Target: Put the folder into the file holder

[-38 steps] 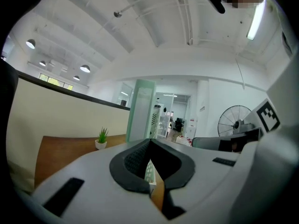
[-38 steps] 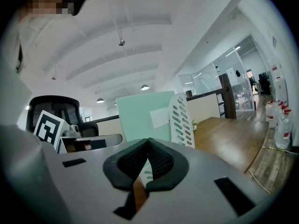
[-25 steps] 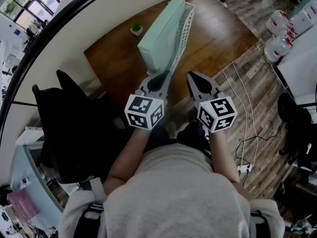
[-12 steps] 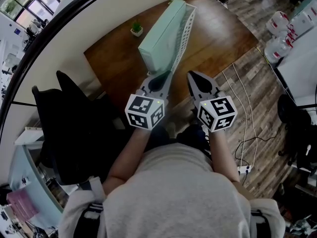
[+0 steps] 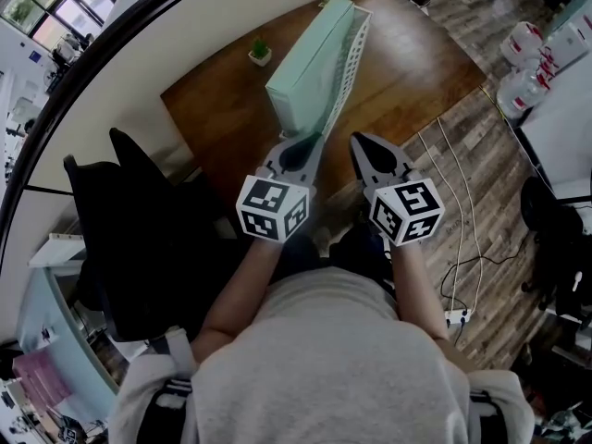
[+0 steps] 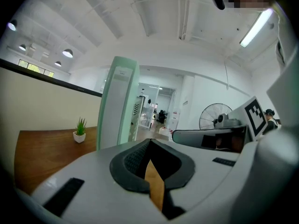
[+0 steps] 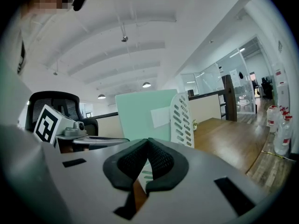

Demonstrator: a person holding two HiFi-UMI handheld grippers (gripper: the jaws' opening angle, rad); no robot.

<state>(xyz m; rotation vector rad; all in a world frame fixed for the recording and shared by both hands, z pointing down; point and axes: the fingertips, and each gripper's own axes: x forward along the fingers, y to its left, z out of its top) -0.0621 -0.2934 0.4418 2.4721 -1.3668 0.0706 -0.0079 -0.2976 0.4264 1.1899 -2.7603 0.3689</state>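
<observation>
mint folder parked upright in white file holder, 12 o'clock on counter, left tool and right tool both pressed together at 6

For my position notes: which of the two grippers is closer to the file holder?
The left gripper: its tip nearly reaches the near end of the white file holder, which holds the mint folder. The right gripper sits off to the side.

Both forearms extend forward, side by side. The left gripper and right gripper are held level, tips converging slightly. Fingers of each are pressed together, empty.
</observation>
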